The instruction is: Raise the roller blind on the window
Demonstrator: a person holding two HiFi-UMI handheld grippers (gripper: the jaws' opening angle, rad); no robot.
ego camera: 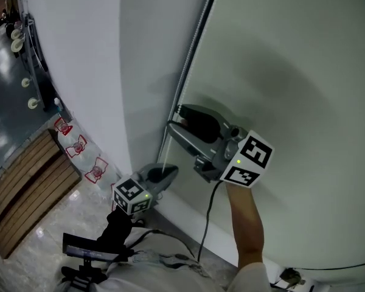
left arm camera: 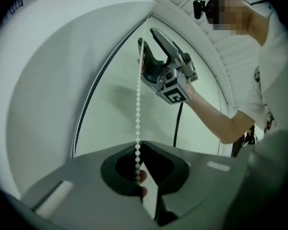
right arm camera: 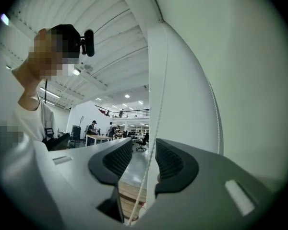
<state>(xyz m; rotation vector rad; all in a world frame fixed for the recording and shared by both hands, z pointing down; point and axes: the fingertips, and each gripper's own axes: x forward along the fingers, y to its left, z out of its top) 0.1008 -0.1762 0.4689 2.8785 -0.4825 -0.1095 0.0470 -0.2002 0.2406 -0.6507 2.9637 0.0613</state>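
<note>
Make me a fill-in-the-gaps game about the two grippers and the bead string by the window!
The right gripper has its jaws ____, with the bead chain running loose between them.
The left gripper is ____ on that chain.
Along the chain, the right gripper sits ____ the left one.
Missing words: open; shut; above.
</note>
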